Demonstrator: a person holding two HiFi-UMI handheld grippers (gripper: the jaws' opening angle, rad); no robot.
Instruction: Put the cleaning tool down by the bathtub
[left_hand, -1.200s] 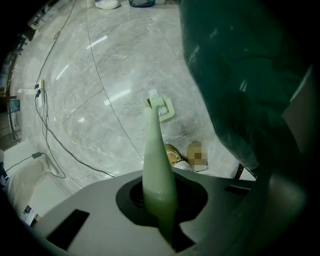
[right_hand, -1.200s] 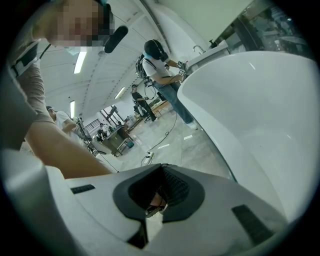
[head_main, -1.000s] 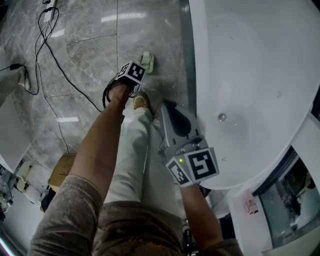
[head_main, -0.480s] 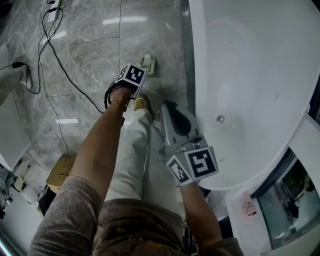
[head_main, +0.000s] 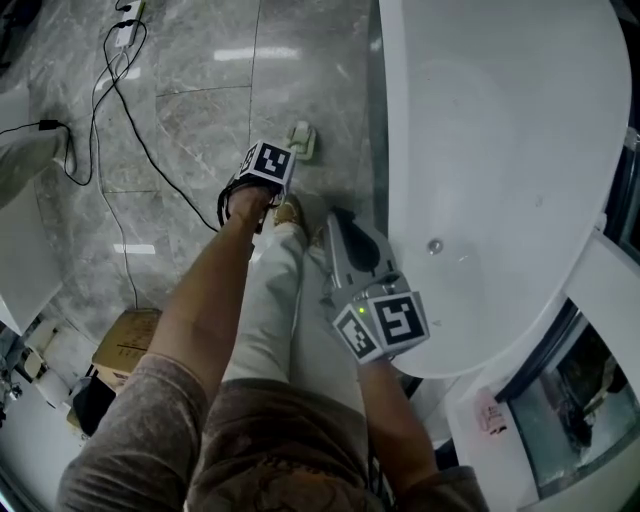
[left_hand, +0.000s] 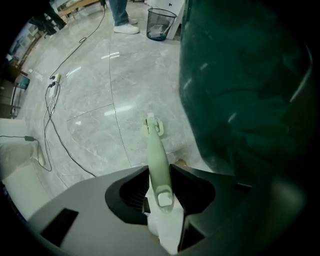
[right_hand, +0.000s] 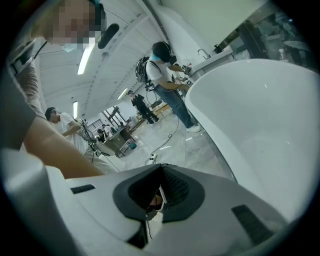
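Observation:
The cleaning tool (left_hand: 156, 155) is a pale green brush with a long handle. Its head (head_main: 303, 140) rests on the marble floor close to the white bathtub (head_main: 500, 150). My left gripper (left_hand: 159, 169) is above it with the handle between its jaws. The jaws are opening, and thin gaps show beside the handle. In the head view only its marker cube and the hand show (head_main: 268, 162). My right gripper (head_main: 340, 218) hangs by the tub's rim, shut and empty; its jaws meet in the right gripper view (right_hand: 161, 172).
A black cable (head_main: 130, 110) runs over the floor to a power strip (head_main: 125, 30). A cardboard box (head_main: 125, 340) lies at the lower left. My own leg and shoe (head_main: 288, 212) are under the grippers. A wire waste basket (left_hand: 160, 22) stands far off, and people (right_hand: 165, 75) work nearby.
The brush head has stayed on the floor beside the tub. The left gripper has kept its place over the handle, and the whole head view has shifted slightly.

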